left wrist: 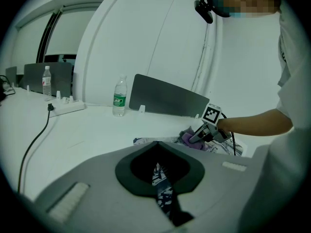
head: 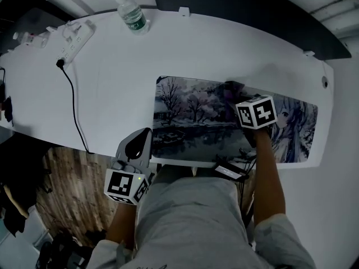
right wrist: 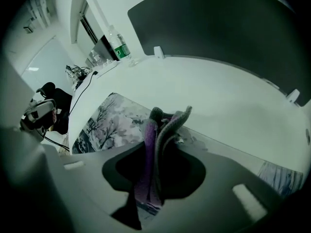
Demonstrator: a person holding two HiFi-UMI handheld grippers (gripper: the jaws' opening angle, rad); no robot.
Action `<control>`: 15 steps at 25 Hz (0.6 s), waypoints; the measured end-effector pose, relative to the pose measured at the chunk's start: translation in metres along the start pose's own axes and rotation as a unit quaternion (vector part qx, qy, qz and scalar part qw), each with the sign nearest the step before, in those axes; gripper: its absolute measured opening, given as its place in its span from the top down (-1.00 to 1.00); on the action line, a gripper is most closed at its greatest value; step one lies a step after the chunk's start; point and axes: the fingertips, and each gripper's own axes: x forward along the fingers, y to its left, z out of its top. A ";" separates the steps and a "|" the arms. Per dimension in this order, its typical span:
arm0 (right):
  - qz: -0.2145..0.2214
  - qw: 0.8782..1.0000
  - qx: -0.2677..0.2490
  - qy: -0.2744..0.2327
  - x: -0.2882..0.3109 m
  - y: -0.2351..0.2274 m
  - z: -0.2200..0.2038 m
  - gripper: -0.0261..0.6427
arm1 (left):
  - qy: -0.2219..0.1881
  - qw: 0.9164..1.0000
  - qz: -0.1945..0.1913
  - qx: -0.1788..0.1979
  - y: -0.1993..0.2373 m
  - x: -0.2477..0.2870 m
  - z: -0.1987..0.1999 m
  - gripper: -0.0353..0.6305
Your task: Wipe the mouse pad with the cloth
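A long mouse pad (head: 196, 116) printed with a wintry scene lies on the white desk (head: 112, 94). My right gripper (head: 240, 97) is over the pad's far middle, shut on a purple cloth (head: 233, 89) that touches the pad. In the right gripper view the cloth (right wrist: 155, 144) stands bunched between the jaws above the pad (right wrist: 112, 120). My left gripper (head: 145, 139) sits at the pad's near left corner. In the left gripper view a strip of the printed pad (left wrist: 163, 188) shows pinched between the shut jaws, and the right gripper (left wrist: 197, 137) with the cloth (left wrist: 187, 139) is beyond.
A water bottle (head: 132, 14) stands at the desk's far edge. A white power strip (head: 77, 38) with a black cable (head: 76, 111) lies at the far left. A dark partition (right wrist: 218, 33) runs behind the desk. Wooden floor (head: 61, 184) shows below the front edge.
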 end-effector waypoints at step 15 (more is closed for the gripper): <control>0.074 0.993 -0.091 0.016 0.054 0.119 0.062 0.62 | -0.013 0.998 0.053 -0.040 0.050 -0.038 -0.013 0.84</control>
